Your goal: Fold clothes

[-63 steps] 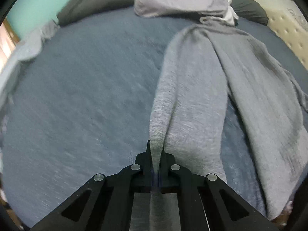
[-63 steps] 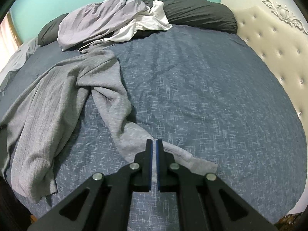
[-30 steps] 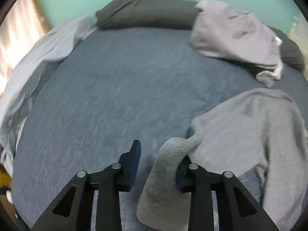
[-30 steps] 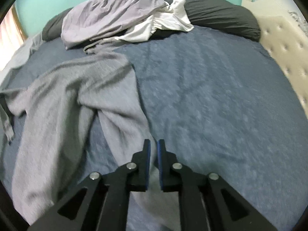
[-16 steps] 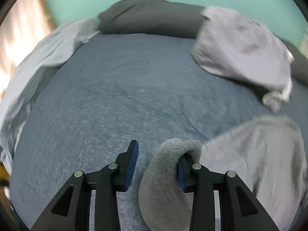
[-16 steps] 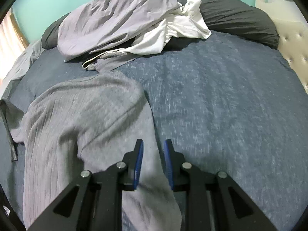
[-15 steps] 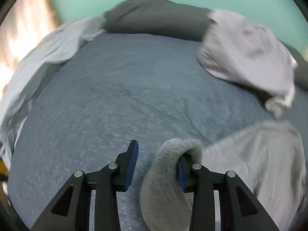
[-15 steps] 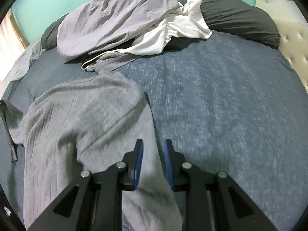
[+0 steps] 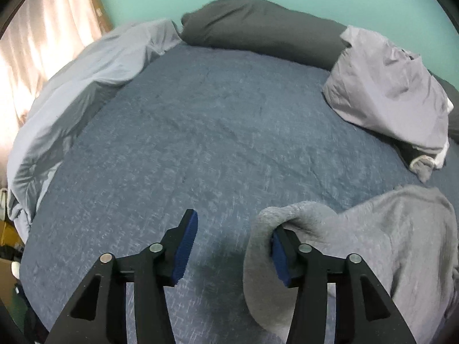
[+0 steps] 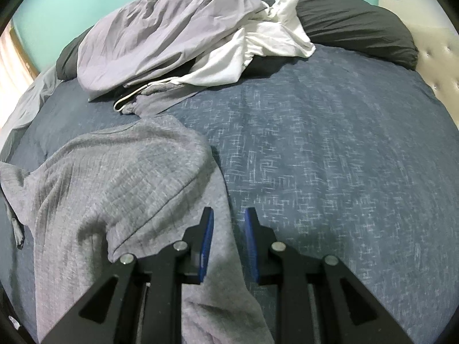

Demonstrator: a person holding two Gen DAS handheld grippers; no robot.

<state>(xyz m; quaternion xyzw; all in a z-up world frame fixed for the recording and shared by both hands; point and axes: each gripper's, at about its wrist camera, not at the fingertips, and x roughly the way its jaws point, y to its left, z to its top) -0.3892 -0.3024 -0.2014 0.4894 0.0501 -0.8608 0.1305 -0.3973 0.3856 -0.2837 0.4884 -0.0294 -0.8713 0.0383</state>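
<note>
A grey knit garment (image 10: pixel 120 186) lies rumpled on the blue bedspread (image 10: pixel 330 157). In the right wrist view my right gripper (image 10: pixel 228 215) hovers over its right edge. The jaws stand slightly apart, the cloth lies beneath them, and the pads do not press it. In the left wrist view the garment (image 9: pixel 387 243) fills the lower right. Its rolled sleeve end drapes over the right finger (image 9: pixel 279 246) of my left gripper (image 9: pixel 233 223). That gripper's jaws are opening, with only bedspread (image 9: pixel 200 129) in the gap.
A heap of lilac and white clothes (image 10: pixel 172 28) rests against dark pillows (image 10: pixel 358 20) at the back. A pale blue sheet (image 9: pixel 71 86) bunches along the bed's left edge beside a curtain (image 9: pixel 43 43). A tufted headboard (image 10: pixel 439 57) bounds the right.
My left gripper's jaws have spread wider and let go of the sleeve, which now hangs on one finger. My right gripper slid along the garment and its jaws parted a little.
</note>
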